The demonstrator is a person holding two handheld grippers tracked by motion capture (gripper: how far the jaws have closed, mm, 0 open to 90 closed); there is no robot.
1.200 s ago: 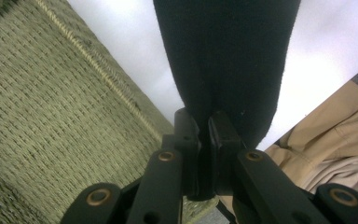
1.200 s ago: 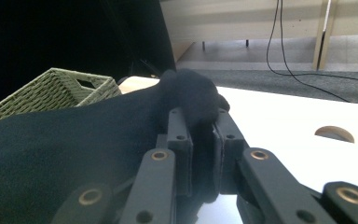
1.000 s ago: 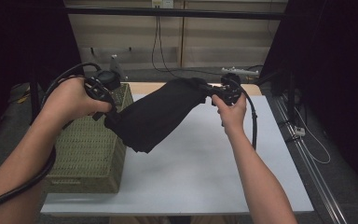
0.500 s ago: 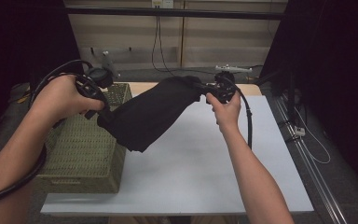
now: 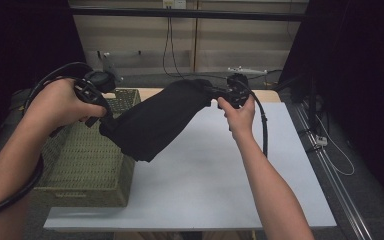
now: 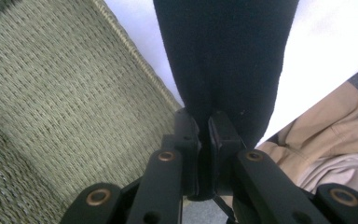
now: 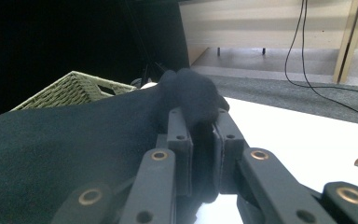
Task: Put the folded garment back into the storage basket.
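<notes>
Indoors, white table (image 5: 220, 185) before a pale panelled wall (image 5: 140, 35), woven basket (image 5: 80, 165) at left, both grippers, left gripper (image 5: 102, 117) and right gripper (image 5: 215, 94), clamped on a black cloth (image 5: 155, 122) stretched between them.

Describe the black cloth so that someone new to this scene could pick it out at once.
Start at the white table with the green woven basket on its left side. Above the basket's right edge, a black cloth hangs stretched between the left gripper and right gripper, each shut on one end. It is the one dark, soft thing held off the table.
</notes>
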